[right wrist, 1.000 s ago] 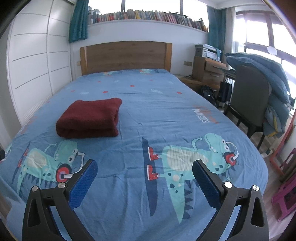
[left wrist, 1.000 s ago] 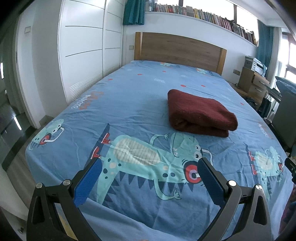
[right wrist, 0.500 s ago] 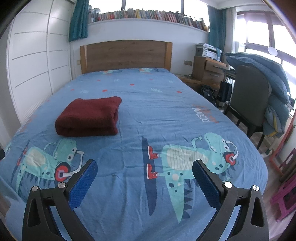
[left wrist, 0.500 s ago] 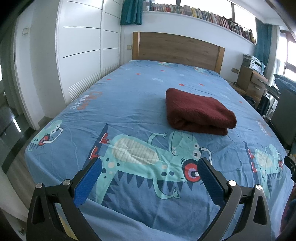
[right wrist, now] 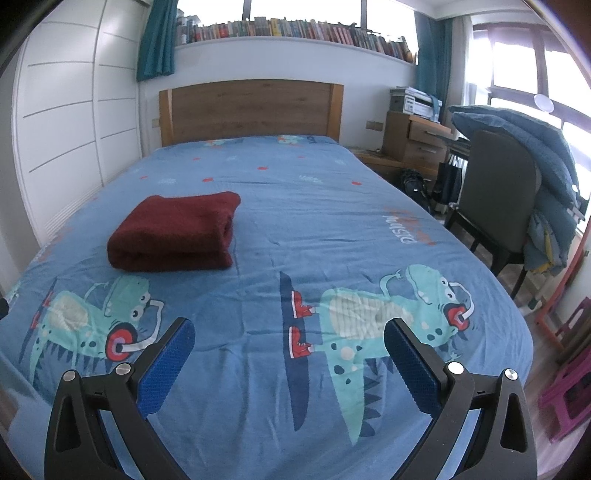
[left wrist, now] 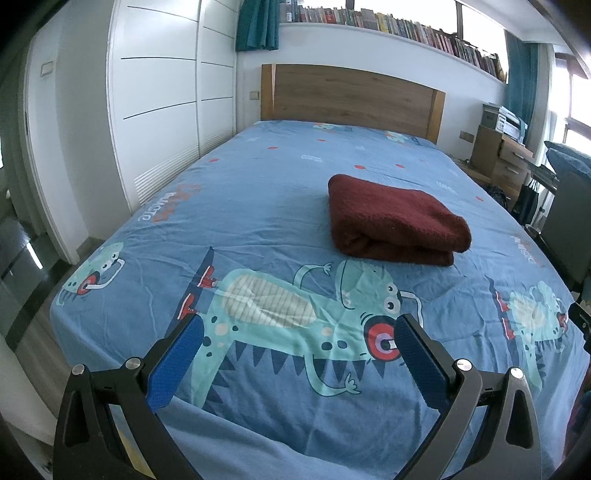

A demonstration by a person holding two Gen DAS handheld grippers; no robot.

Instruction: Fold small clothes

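my left tool (left wrist: 297, 334) hangs over the foot of the bed (left wrist: 258, 192) with its blue-padded fingers (left wrist: 175, 360) spread wide and nothing between them. my right tool (right wrist: 290, 339) is the same, fingers apart and holding nothing, above the same blue sheet. right beneath and just ahead of each tool is a printed green dinosaur (left wrist: 295, 306) with red shoes; another one (right wrist: 391, 317) lies under the right tool's far finger.

past that print, ahead and to the right of my left tool, sits the dark red folded garment (left wrist: 395, 218), flat on the sheet, apart from both tools. from my right tool it lies ahead and to the left (right wrist: 177, 232), its folded layers facing me. nothing lies between either tool and it but bare sheet.

to the right of my right tool, beside the bed, stands a dark chair (right wrist: 491, 206) with a blue quilt (right wrist: 528, 147) heaped over its back, and low at the far right edge a pink stool (right wrist: 569, 391). further off on that side is a wooden drawer unit (right wrist: 413, 144) with a printer (right wrist: 413, 101) on top.

to the left of my left tool a white wardrobe (left wrist: 159, 103) runs along the bed. at the far end rises the wooden headboard (left wrist: 351, 96), and above it a shelf of books (right wrist: 295, 31) with teal curtains (right wrist: 157, 40) at the window.
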